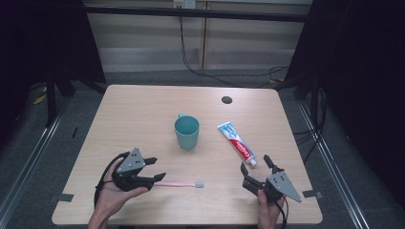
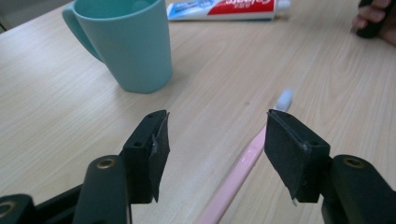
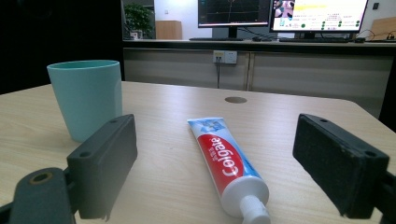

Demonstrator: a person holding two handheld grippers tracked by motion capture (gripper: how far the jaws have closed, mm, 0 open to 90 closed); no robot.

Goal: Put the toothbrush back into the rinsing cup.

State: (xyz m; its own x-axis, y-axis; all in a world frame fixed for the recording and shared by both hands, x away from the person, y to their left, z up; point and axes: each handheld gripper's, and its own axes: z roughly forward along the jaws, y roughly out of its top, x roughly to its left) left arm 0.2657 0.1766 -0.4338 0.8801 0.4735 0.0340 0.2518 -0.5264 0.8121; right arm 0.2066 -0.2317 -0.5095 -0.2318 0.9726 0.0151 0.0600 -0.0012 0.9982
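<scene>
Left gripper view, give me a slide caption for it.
Open left gripper poised over a pink toothbrush on the table, teal mug and toothpaste beyond.

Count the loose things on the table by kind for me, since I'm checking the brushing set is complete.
Mug: 1
Toothpaste tube: 1
Toothbrush: 1
Total: 3
</scene>
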